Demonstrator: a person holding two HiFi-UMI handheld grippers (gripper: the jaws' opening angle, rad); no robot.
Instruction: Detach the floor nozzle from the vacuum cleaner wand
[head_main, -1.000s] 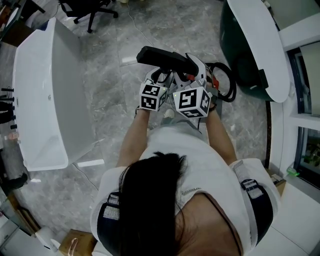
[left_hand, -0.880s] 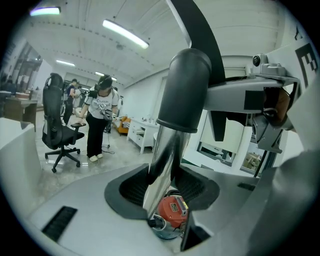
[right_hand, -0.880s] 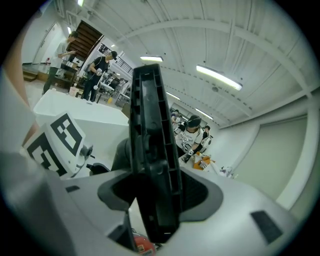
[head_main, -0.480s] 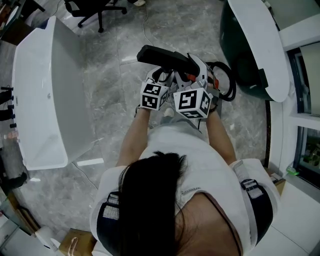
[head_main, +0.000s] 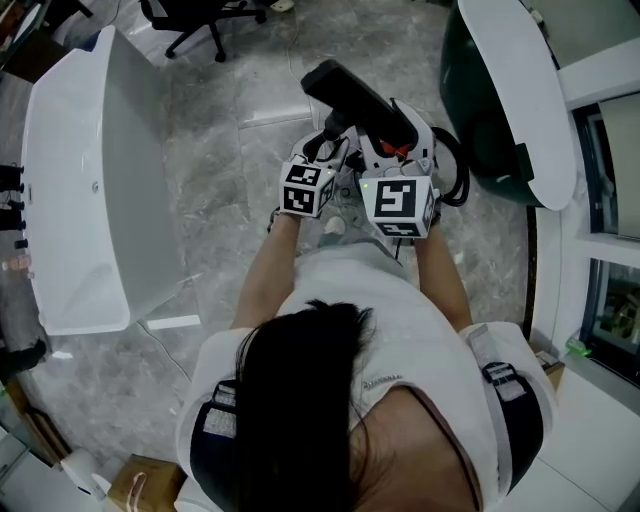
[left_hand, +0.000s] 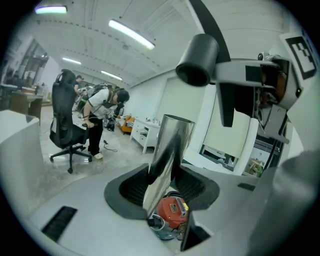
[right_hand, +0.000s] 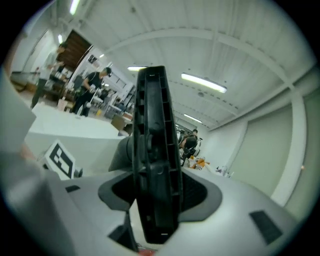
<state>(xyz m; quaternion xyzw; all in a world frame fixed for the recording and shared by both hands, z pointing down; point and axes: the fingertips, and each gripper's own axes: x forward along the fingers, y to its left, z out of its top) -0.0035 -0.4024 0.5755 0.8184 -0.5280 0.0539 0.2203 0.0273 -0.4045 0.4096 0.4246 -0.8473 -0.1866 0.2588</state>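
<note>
Two grips side by side, above the grey marble floor (head_main: 220, 150), between the white table (head_main: 80, 200) at the left edge of the head view and a dark green, white-topped unit (head_main: 500, 90) at the right edge.

Clamps the left gripper (head_main: 325, 150) on the wand (left_hand: 167, 150): shiny metal tube standing upright between the jaws, both pads pressed against it, open top end bare. Just under the tube, low between the jaws, a red part (left_hand: 172, 210) with a small label, too small to read.

Clamps the right gripper (head_main: 385, 140) on the floor nozzle (head_main: 360, 95): black plastic body standing edge-on and upright between the jaws in the right gripper view (right_hand: 155, 175), pads tight on both faces. From the head view, nozzle tilted, reaching from the grippers toward the top edge. In the left gripper view, the nozzle's dark round neck (left_hand: 197, 65) above the wand's open end and apart from it.

Square black-and-white code markers on each cube (head_main: 305, 188), (head_main: 400, 205): patterns, not words. Same kind of marker at the left of the right gripper view (right_hand: 62, 160).

Black office chair (head_main: 200, 20) at the head view's top edge.
</note>
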